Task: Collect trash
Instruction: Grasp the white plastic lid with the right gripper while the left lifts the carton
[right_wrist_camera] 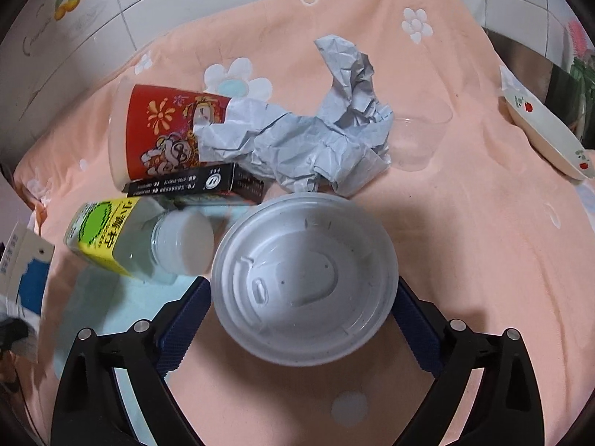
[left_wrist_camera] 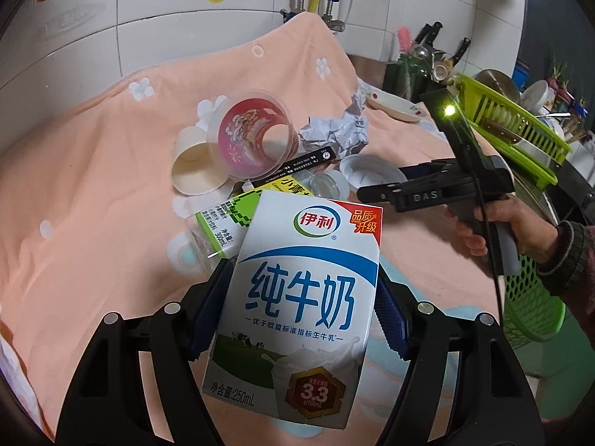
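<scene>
L gripper [left_wrist_camera: 301, 293]: jaws clamped on milk carton [left_wrist_camera: 297, 290], held above the cloth [left_wrist_camera: 93, 186]. R gripper [right_wrist_camera: 303, 297]: jaws wide, straddling white lid [right_wrist_camera: 303, 278] on cloth, pads not pressing. Bottle [right_wrist_camera: 126, 239], red cup [right_wrist_camera: 163, 130], crumpled paper [right_wrist_camera: 316, 137] just beyond the lid.

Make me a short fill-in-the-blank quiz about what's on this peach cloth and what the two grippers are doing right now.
1. The left gripper is clamped on a ____ carton.
2. The white plastic lid lies between the open jaws of the ____ gripper.
3. The crumpled paper partly covers a tipped cup whose colour is ____.

Missing words: milk; right; red
</scene>
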Demonstrator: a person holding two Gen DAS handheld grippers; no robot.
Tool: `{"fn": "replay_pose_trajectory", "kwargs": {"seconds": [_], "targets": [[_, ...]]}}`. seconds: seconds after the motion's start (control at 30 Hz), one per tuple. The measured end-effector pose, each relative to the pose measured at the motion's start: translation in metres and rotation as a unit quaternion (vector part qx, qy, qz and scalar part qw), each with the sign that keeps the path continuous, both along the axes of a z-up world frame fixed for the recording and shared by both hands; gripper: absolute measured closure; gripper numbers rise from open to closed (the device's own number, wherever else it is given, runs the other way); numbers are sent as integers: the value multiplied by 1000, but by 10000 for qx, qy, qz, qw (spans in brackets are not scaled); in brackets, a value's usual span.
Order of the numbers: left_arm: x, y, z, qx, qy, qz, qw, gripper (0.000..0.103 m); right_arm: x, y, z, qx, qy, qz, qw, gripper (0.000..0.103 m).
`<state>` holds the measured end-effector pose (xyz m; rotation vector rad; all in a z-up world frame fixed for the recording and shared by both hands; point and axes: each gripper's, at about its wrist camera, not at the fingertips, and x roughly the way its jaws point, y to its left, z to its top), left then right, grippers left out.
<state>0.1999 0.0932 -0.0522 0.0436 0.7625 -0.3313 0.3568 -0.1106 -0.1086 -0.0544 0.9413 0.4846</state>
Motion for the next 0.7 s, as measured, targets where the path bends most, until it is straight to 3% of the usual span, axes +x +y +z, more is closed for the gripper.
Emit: {"fn": "replay_pose_trajectory", "kwargs": {"seconds": [0.3,0.7], "targets": [[-7,-5,6,-99,-65,-38,9999,32,-18,-3,6,-48,-82,-26,10000,15],[-34,-43,23,-245,-256,-373,9987,32,-100,-40,34,137,-421,-72,9990,15]]}}
